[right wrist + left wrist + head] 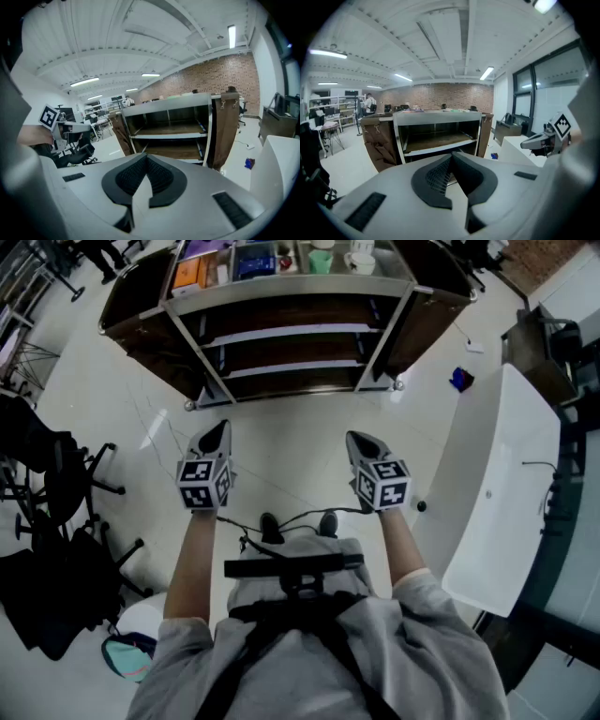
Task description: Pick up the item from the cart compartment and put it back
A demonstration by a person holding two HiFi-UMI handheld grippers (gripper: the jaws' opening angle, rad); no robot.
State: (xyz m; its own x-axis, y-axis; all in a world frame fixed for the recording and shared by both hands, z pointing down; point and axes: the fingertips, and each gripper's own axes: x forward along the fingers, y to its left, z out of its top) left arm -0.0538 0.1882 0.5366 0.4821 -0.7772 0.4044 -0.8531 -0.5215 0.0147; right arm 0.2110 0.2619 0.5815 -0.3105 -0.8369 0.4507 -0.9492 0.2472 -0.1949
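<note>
A metal cart point(291, 289) with open shelves stands on the floor ahead of me. Its top compartments hold an orange box point(187, 273), a blue box point(253, 261), a green cup point(321, 261) and a white cup point(359, 259). My left gripper point(218, 430) and right gripper point(359, 439) hover side by side short of the cart, well apart from it. Both point at it, shut and holding nothing. In the left gripper view the pads point(440, 176) meet at the tip before the cart point(436, 119). The right gripper view shows the same with its pads point(126, 176) and the cart point(168, 110).
Brown fabric pockets point(141, 306) hang on the cart's sides. A long white table point(497, 493) runs along the right, with a small blue object point(459, 379) on the floor near it. Black office chairs point(66, 484) and bags crowd the left. Bare floor lies between me and the cart.
</note>
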